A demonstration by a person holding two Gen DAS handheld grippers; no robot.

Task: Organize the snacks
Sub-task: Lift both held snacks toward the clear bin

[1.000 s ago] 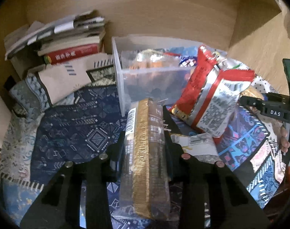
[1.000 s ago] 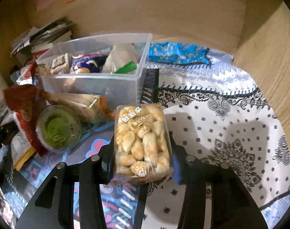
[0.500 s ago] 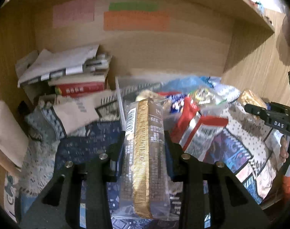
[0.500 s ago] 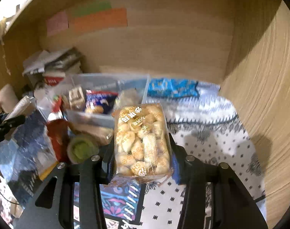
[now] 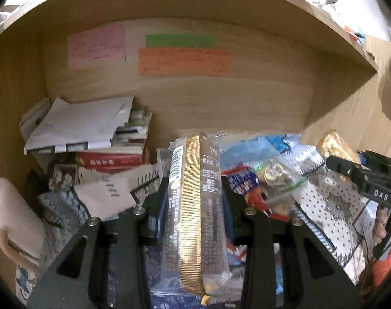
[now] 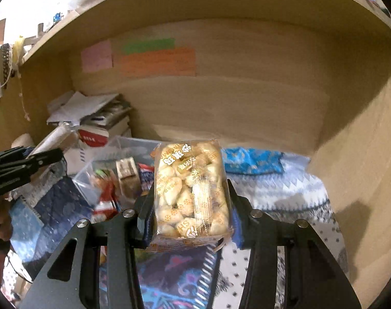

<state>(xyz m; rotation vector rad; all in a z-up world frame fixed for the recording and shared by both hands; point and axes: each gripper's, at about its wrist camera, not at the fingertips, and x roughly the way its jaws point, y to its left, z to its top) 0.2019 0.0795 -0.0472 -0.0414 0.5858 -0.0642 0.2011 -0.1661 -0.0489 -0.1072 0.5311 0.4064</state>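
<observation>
Both grippers clamp snacks: left gripper [image 5: 194, 200] brown wafer pack [image 5: 195, 206], right gripper [image 6: 191, 203] puff packet [image 6: 191, 190].

Clear bin [image 6: 110, 162] at desk centre, snack packets inside. Book stack [image 6: 97, 118] at bin's 10 o'clock, against back wall. Flat packet [image 6: 249, 161] at bin's 3 o'clock, on patterned cloth [image 6: 293, 195]. Sticky notes [image 6: 156, 60] on wall, 12 o'clock.

Gold-striped brown packet [image 5: 195, 206], black gripper [image 5: 194, 203]
</observation>
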